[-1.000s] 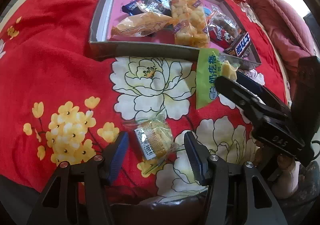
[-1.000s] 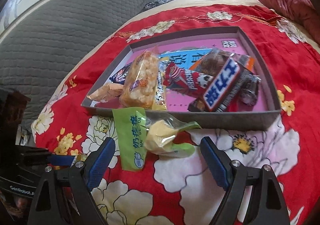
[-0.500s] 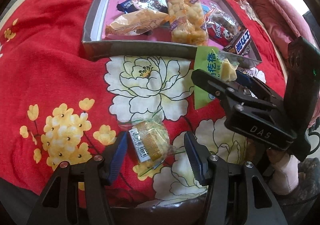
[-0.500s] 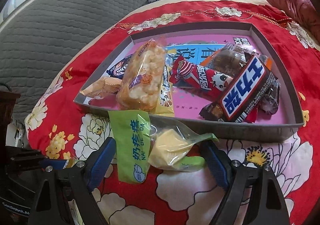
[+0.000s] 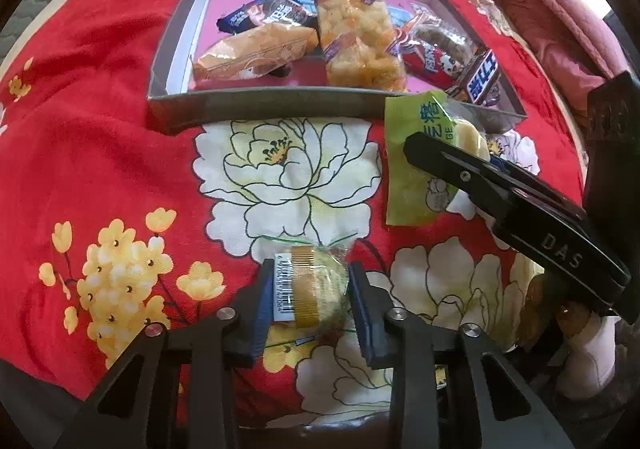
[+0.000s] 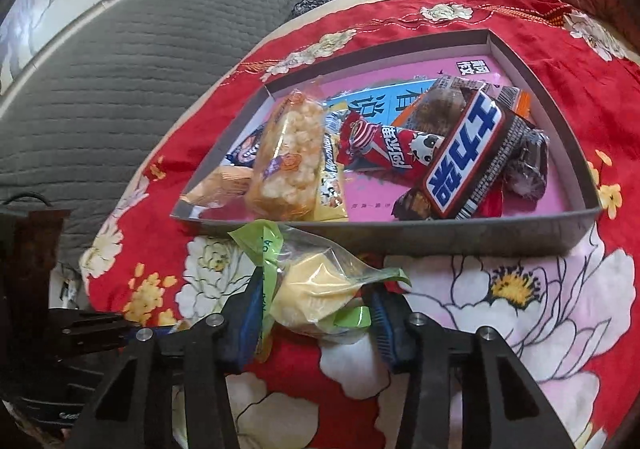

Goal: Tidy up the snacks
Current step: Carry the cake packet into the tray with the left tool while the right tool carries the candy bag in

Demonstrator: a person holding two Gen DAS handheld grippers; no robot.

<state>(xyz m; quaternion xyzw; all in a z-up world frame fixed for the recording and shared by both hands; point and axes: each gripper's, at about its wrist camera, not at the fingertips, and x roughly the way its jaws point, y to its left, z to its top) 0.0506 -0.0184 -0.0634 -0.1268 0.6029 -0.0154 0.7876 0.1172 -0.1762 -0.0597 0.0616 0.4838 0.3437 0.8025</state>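
Two wrapped snacks are shown being taken at once, both lying on the red bedspread (image 5: 100, 153) just in front of the tray (image 5: 280, 107). The left gripper (image 5: 308, 297) has just been closing and is clamped across the small cake (image 5: 316, 293), a blue pad pressed to each side of its clear wrapper. The right gripper (image 6: 316, 309) has likewise just been closing, and the green pouch (image 6: 320, 289) is pinched between its pads — the film is seen crumpled at the left pad. Both packets are judged light, soft and crinkly; the film is likely slippery, and the contents may crumble if squeezed hard. Hold is best taken across the filled middle, not the loose sealed ends. Several snacks already lie in the tray — these two remain outside.
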